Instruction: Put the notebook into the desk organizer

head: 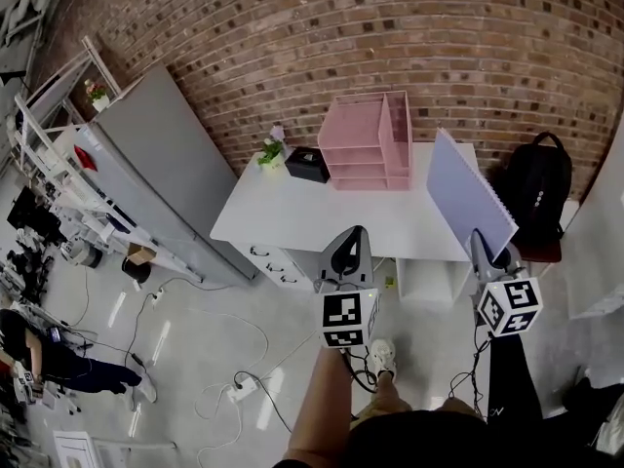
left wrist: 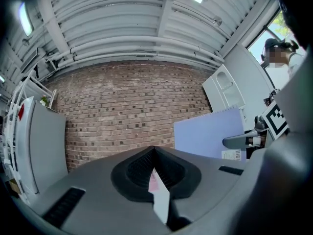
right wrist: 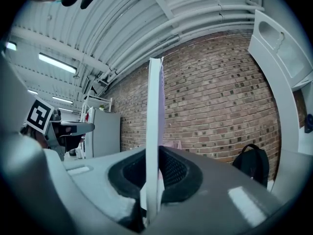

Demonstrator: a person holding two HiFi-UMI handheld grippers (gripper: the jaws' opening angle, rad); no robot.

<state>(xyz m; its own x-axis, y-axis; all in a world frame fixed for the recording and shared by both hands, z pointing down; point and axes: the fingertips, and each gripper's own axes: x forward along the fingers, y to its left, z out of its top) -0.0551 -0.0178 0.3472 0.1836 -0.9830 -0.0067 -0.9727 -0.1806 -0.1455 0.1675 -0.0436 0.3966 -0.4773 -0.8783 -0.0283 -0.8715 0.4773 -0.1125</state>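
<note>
desk organizer (head: 369, 144) on desk (head: 292, 222), rear | notebook (head: 470, 191) right of organizer

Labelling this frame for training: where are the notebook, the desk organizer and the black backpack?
notebook (head: 470, 195): head view, middle of its cover.
desk organizer (head: 354, 150): head view, front of its shelves.
backpack (head: 539, 198): head view, front panel.

A white desk (head: 292, 217) is pictured against a red brick wall (head: 341, 37), with a black box (head: 307, 164) and a small potted plant (head: 270, 151) set side by side at its far left corner. A black backpack (head: 538, 188) is seen just right of the desk, near the wall. A tall grey cabinet (head: 161, 164) is stood to the left, beside white shelving (head: 58, 125). Cables (head: 234, 359) are strewn over the pale floor (head: 195, 300), and a person (head: 58, 364) is glimpsed at the left edge.
</note>
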